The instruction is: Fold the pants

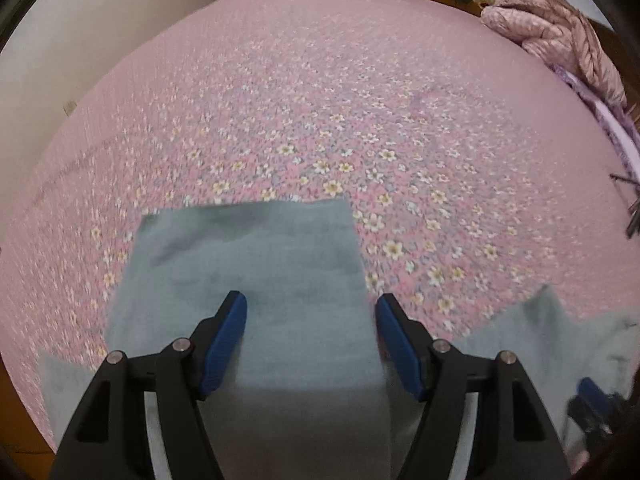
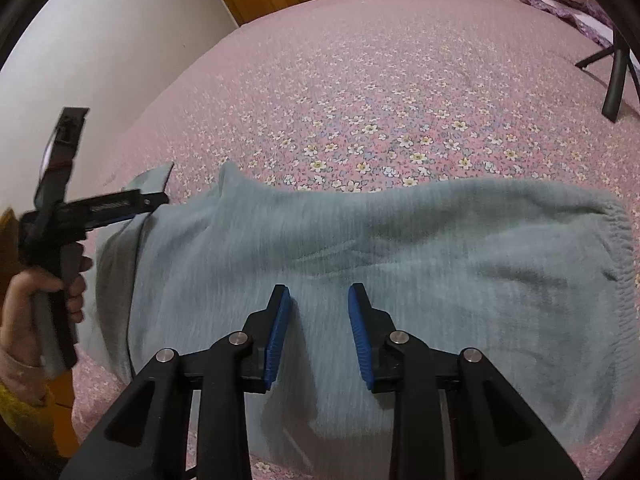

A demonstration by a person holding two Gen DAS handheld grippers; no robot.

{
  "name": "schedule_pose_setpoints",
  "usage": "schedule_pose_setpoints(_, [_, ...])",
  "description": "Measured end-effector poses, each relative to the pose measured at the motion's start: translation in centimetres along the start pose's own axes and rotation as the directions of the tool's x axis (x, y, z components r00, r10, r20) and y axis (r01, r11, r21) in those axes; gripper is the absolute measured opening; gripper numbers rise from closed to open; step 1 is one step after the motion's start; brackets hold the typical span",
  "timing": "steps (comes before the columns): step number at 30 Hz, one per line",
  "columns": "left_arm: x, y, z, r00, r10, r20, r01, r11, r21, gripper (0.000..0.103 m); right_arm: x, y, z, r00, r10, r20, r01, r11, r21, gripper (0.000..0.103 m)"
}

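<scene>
Your left hand (image 2: 38,308) grips the handle of the left tool (image 1: 311,308), seen at the left edge of the right wrist view, with a yellow sleeve (image 2: 16,412) below it. That tool stands wide apart: its blue pads (image 1: 226,344) sit on either side of a pale blue-grey pant leg that runs forward from under the camera to a straight hem, and neither pad presses the cloth. It holds nothing.

The pants (image 2: 360,260) lie flat on the bed (image 1: 320,100), over a pink sheet printed with small flowers. In the right wrist view the garment spreads across the frame, with the leg end toward your left tool and the gathered elastic waistband (image 2: 622,264) at the far right.

Your right tool (image 2: 319,300) hangs over the middle of the pants, jaws parted by a narrow gap. Whether the tips touch the fabric cannot be told, but no fold is pinched between them.

A pink quilted jacket (image 1: 556,36) is bunched at the bed's far right corner, beside a dark stand (image 2: 616,76).
</scene>
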State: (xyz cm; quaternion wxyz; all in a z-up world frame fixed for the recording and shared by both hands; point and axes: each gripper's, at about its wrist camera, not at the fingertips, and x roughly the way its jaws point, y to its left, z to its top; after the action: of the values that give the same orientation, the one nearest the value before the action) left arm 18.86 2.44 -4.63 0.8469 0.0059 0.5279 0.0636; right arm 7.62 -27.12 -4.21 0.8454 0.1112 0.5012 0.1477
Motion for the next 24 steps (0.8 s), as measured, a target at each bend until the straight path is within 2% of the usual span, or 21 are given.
schedule_pose_setpoints(1, [0.1,-0.1,0.1,1.000,0.003,0.011,-0.003,1.000,0.001,0.070,0.1,-0.1,0.1,1.000,0.011,0.001,-0.011,1.000,0.011,0.032])
schedule_pose_setpoints(2, [0.1,-0.1,0.1,1.000,0.000,0.021,0.000,1.000,-0.004,0.064,0.1,-0.3,0.1,1.000,0.024,0.002,-0.024,0.999,0.023,0.032])
schedule_pose_setpoints(3, [0.0,0.0,0.1,0.999,-0.003,0.032,0.003,1.000,-0.007,0.051,0.1,-0.4,0.1,0.999,0.033,0.002,-0.033,0.999,0.033,0.032])
schedule_pose_setpoints(4, [-0.1,0.4,0.2,0.999,-0.005,0.037,0.006,1.000,-0.009,0.042,0.0,-0.6,0.1,0.999,0.045,0.002,-0.045,0.998,0.045,0.032])
schedule_pose_setpoints(6, [-0.4,1.2,0.3,0.998,-0.044,0.041,0.045,0.999,-0.025,0.013,-0.1,-0.8,0.0,0.998,0.063,0.004,-0.063,0.996,0.066,0.032])
schedule_pose_setpoints(7, [-0.6,1.8,0.2,0.996,-0.081,0.040,0.083,0.995,-0.046,0.008,-0.1,-0.8,0.0,0.998,0.067,0.005,-0.067,0.995,0.071,0.032])
schedule_pose_setpoints(14, [-4.1,5.0,-0.7,0.985,-0.140,0.100,0.150,0.984,-0.098,0.006,-0.3,-0.9,-0.3,0.998,0.063,-0.004,-0.062,0.995,0.082,0.032])
schedule_pose_setpoints(21, [-10.3,9.4,-4.1,0.964,-0.179,0.195,0.210,0.966,-0.152,0.005,-0.1,-1.1,0.2,0.998,0.062,-0.011,-0.061,0.992,0.106,0.032])
schedule_pose_setpoints(24, [-12.8,12.5,-6.2,0.953,-0.191,0.233,0.238,0.952,-0.193,0.005,-0.3,-1.1,0.3,0.999,0.048,-0.015,-0.046,0.994,0.100,0.032])
